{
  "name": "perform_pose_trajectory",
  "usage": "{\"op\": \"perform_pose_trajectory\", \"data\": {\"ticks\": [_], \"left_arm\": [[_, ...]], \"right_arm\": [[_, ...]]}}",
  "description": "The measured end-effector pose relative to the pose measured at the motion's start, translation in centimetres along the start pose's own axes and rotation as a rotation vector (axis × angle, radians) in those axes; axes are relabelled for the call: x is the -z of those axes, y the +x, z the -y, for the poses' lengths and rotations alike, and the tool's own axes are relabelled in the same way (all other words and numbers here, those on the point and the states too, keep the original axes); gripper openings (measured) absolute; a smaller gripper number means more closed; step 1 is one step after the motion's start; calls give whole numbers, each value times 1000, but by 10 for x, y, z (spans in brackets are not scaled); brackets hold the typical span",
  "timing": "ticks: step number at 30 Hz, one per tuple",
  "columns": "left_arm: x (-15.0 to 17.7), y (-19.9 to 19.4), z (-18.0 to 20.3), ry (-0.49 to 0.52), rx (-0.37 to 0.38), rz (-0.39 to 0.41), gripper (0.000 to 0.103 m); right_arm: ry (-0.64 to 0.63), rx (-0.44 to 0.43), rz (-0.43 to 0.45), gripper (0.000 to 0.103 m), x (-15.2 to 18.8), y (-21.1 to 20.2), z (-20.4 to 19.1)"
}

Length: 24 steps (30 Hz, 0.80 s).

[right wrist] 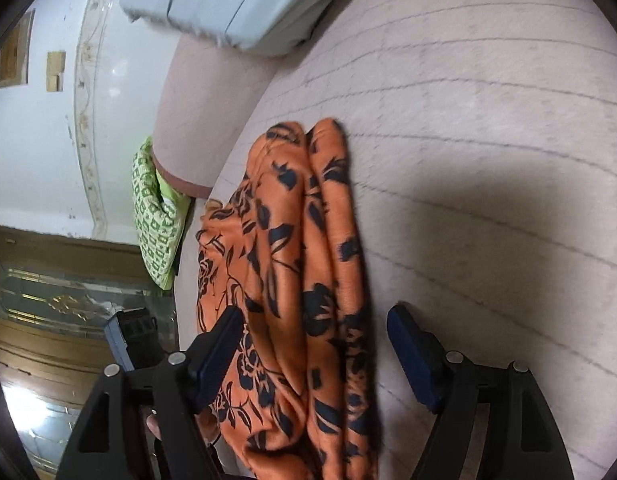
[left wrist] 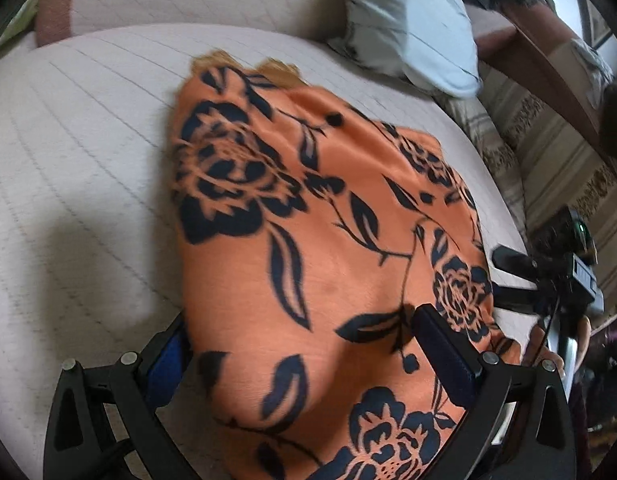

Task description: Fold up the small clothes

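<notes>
Nearest you, your left gripper (left wrist: pixel 304 344) has its jaws spread wide, with the orange floral garment (left wrist: pixel 308 220) draped between and over them; whether either pad actually pinches cloth cannot be told. Your right gripper (right wrist: pixel 316 344) is likewise wide open, straddling the garment's (right wrist: pixel 300 280) bunched edge, where several rolled layers run away from you.

The garment lies on the pale quilted sofa cushion (left wrist: pixel 88 140), partly folded and humped, not flat. To do this fold well, I'd close each gripper on all the layers at one edge, not just the top one, and keep both at equal height so the fold line stays straight. Press the hump flat before the next fold.

Farther off, the pale blue pillow (left wrist: pixel 420 24) sits clear of the cloth.
</notes>
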<state>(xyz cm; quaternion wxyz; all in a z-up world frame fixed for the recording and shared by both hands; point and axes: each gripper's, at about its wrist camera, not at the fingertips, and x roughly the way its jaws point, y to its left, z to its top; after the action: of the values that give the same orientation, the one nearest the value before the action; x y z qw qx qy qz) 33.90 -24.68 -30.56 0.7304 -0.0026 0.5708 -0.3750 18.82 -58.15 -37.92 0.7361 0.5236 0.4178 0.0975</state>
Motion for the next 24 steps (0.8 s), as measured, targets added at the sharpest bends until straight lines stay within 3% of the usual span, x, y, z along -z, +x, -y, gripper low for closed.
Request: {"op": "perform_pose_trajectory", "data": {"ticks": [3, 7, 11, 15, 24], "left_arm": [[0, 4, 3, 13, -5, 6, 103], [-4, 6, 5, 4, -6, 16, 103], [-2, 3, 6, 1, -46, 29, 93], [-1, 3, 13, 15, -94, 46, 84], [-5, 0, 38, 66, -182, 79, 74]], "right_arm": [[-30, -3, -48, 77, 2, 24, -13], [-67, 30, -20, 78, 8, 39, -28], [-104, 56, -3, 76, 13, 47, -39], [-113, 75, 16, 67, 17, 48, -42], [-137, 64, 35, 58, 19, 44, -46]]}}
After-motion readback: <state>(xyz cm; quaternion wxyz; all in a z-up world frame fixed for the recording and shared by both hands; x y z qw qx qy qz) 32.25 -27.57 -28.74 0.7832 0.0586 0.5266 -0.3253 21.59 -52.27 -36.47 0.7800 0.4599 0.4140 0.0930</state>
